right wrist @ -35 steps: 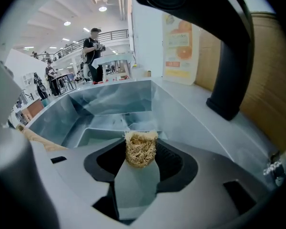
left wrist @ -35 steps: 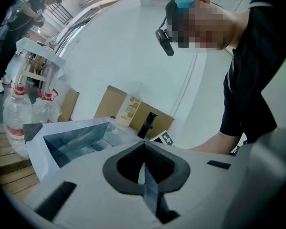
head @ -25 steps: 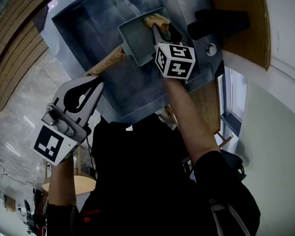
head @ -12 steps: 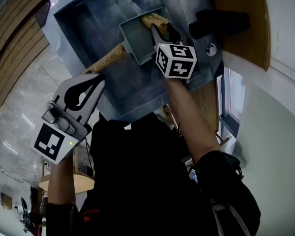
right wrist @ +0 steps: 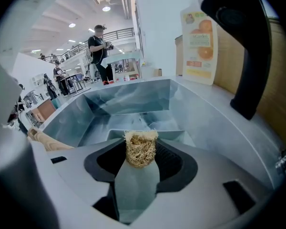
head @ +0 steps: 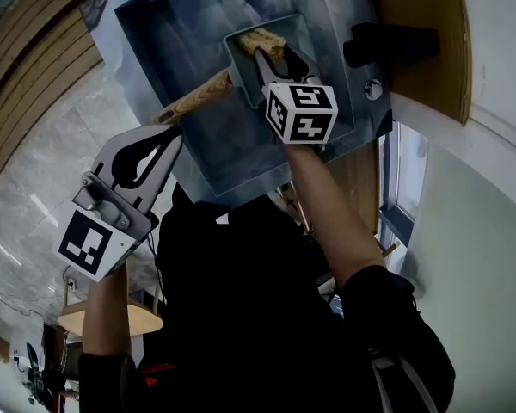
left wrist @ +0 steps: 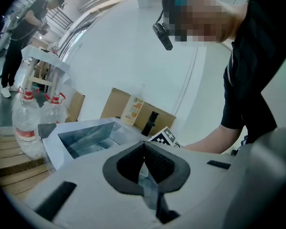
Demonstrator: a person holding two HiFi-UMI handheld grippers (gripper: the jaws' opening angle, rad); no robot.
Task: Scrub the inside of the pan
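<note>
A square grey pan [head: 246, 74] with a wooden handle [head: 198, 97] lies in the steel sink [head: 168, 33]. My right gripper [head: 271, 54] reaches into the pan and is shut on a tan fibrous scrubber [head: 260, 40], which rests at the pan's far side. In the right gripper view the scrubber [right wrist: 141, 149] stands up between the jaws of the gripper [right wrist: 141, 147], with the pan's rim [right wrist: 174, 135] just beyond and the handle [right wrist: 45, 141] at the left. My left gripper [head: 172, 132] hovers at the sink's near-left edge, close to the handle's end, and is shut and empty [left wrist: 144, 146].
A black faucet [head: 391, 43] [right wrist: 248, 46] stands at the sink's right on a wooden counter [head: 421, 58]. An orange-printed carton [right wrist: 200, 46] stands behind the sink. Plastic bottles [left wrist: 26, 123] stand to the left of the sink. People stand far off in the hall.
My right gripper has slid the scrubber a little to the left along the pan's far side. The left gripper has stayed shut near the handle's end.
</note>
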